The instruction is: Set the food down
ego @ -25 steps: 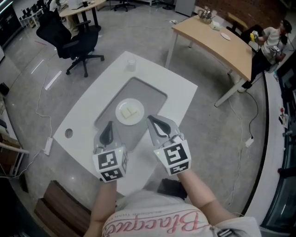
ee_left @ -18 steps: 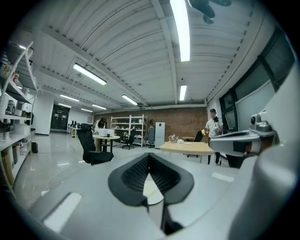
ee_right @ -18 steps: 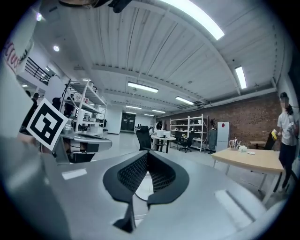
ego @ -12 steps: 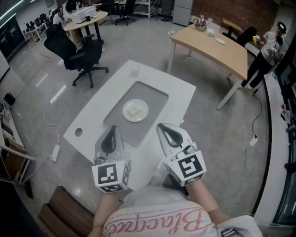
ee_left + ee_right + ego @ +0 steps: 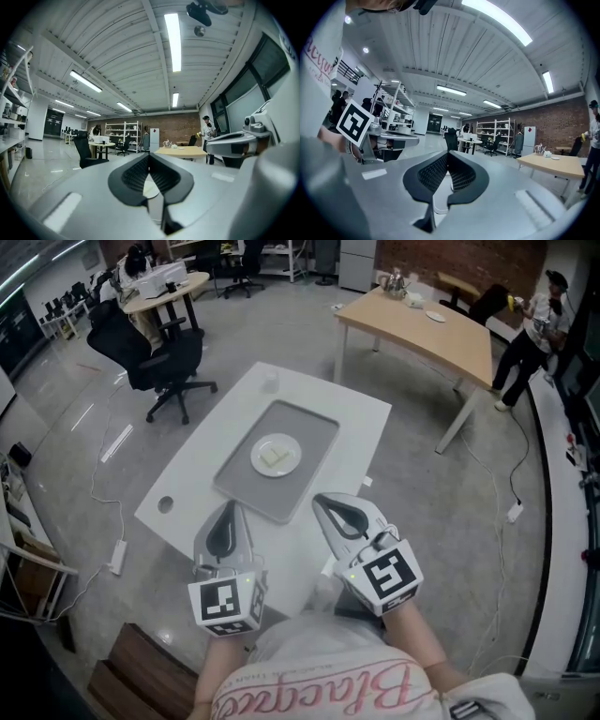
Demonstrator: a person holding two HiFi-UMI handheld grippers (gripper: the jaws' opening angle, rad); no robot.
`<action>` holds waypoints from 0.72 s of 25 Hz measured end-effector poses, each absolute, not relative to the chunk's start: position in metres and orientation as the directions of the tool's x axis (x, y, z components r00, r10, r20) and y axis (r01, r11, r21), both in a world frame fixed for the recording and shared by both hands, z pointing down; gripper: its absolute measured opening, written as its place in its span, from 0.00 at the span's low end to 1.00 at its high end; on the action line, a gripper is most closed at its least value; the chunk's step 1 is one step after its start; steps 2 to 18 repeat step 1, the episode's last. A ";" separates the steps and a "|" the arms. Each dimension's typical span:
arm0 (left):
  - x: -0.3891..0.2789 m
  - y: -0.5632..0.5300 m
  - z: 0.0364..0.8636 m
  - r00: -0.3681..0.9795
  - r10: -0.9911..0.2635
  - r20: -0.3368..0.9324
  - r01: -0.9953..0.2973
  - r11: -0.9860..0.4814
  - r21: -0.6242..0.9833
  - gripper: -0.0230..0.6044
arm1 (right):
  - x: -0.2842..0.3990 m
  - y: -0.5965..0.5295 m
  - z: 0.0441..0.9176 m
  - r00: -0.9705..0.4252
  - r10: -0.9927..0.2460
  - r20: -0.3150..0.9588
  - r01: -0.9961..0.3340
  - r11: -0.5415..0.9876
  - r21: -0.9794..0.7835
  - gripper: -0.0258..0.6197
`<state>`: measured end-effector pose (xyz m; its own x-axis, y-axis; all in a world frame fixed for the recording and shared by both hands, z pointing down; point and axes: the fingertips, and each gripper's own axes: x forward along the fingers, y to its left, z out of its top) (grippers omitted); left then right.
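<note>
A white plate (image 5: 275, 454) with pale pieces of food (image 5: 273, 457) rests on a grey tray (image 5: 306, 424) on the white table (image 5: 364, 424). Both grippers hover near my body, short of the tray's near edge and apart from the plate. My left gripper (image 5: 225, 509) is shut with nothing in it; its pads meet in the left gripper view (image 5: 149, 158), and the plate (image 5: 151, 188) shows below them. My right gripper (image 5: 321, 500) is likewise shut and empty, its jaws pressed together in the right gripper view (image 5: 447, 158).
A small clear cup (image 5: 270, 382) stands at the table's far end, and a round hole (image 5: 166, 504) is at its left corner. A black office chair (image 5: 159, 353) stands to the left, a wooden desk (image 5: 420, 326) behind, a person (image 5: 530, 326) at far right.
Both grippers have drawn back toward my body and risen, away from the plate. The table and tray now lie farther off in the head view. Plate and food have not moved.
</note>
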<state>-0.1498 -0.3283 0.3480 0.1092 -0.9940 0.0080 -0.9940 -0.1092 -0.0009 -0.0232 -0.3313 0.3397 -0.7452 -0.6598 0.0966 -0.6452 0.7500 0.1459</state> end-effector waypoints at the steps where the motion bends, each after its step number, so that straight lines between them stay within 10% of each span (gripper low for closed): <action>1: -0.149 -0.325 0.348 0.111 -0.994 0.006 -0.994 -0.111 0.000 0.04 | -0.022 -0.328 0.338 -0.744 -0.662 0.092 -0.646 0.748 0.150 0.04; 18: -0.149 -0.325 0.348 0.111 -0.994 0.006 -0.994 -0.111 0.000 0.04 | -0.022 -0.328 0.338 -0.744 -0.662 0.092 -0.646 0.748 0.150 0.04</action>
